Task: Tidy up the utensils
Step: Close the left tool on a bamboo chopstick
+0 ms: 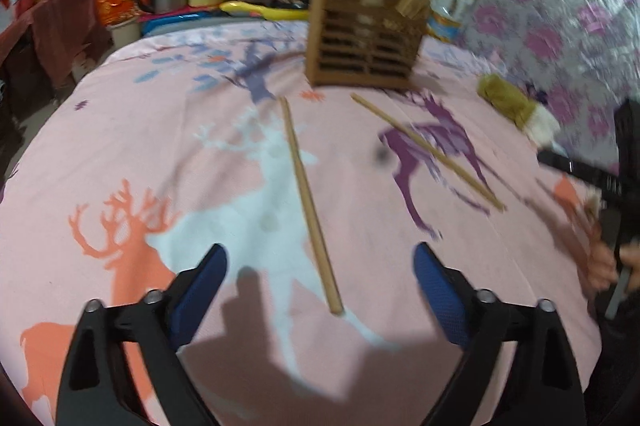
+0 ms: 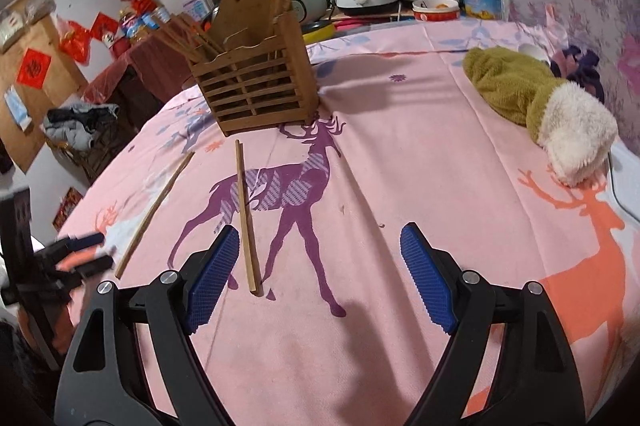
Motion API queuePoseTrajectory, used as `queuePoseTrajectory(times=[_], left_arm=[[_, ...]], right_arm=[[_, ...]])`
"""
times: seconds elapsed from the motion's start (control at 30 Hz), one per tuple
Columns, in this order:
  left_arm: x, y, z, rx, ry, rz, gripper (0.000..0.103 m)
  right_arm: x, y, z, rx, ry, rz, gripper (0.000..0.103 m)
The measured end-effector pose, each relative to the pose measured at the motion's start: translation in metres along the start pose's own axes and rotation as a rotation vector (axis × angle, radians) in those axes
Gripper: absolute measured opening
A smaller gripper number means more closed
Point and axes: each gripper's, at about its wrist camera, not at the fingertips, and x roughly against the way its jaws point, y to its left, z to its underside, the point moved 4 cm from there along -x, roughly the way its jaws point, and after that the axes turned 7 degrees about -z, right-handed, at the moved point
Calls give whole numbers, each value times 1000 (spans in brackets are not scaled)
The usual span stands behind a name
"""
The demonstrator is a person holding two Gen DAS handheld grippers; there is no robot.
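Two loose wooden chopsticks (image 2: 245, 214) (image 2: 154, 214) flat on cloth before slatted wooden holder (image 2: 256, 82) with more upright.

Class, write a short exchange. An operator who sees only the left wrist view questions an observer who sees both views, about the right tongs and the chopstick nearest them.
Operator: My view blurs the right tongs at its edge. Are they open or shut?
Observer: The right tongs stand open, holding nothing.
Operator: Where is the nearest chopstick?
Observer: The chopstick lies across the purple deer, with its near end close beside the pad on the picture's left, not gripped.
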Motion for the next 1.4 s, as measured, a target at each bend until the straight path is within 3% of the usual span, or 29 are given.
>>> queuePoseTrajectory(times=[0.2, 0.33, 0.47, 0.53, 0.63, 0.7, 0.73, 0.87, 1.07, 1.2, 1.4], left_arm=[[3, -22, 17, -108, 15, -6, 80], [2, -23, 22, -111, 40, 12, 80], [-4, -25, 23, -121, 67, -4, 72], [-3, -24, 24, -118, 62, -9, 63], [-1, -17, 22, -74, 55, 10, 40], [-1, -10, 21, -33, 56, 28, 19], [-1, -8, 20, -20, 57, 32, 16], [-2, -7, 20, -4, 61, 38, 14], [-2, -13, 20, -35, 61, 29, 21], [-3, -5, 19, 14, 57, 37, 8], [4, 1, 16, 47, 15, 40, 7]], right_arm=[[-3, 2, 1, 6, 4, 7, 81], [-4, 2, 1, 11, 5, 13, 81], [-5, 4, 2, 21, 5, 20, 81], [-5, 6, 2, 30, 4, 23, 81], [-5, 7, 2, 37, 5, 22, 80], [-5, 8, 3, 46, 5, 23, 80], [-5, 9, 3, 50, 4, 24, 80], [-6, 12, 4, 66, 10, 25, 78], [-8, 14, 5, 76, 20, 26, 72], [-12, 17, 8, 87, 45, 12, 56], [-15, 26, 14, 128, 70, -8, 54]])
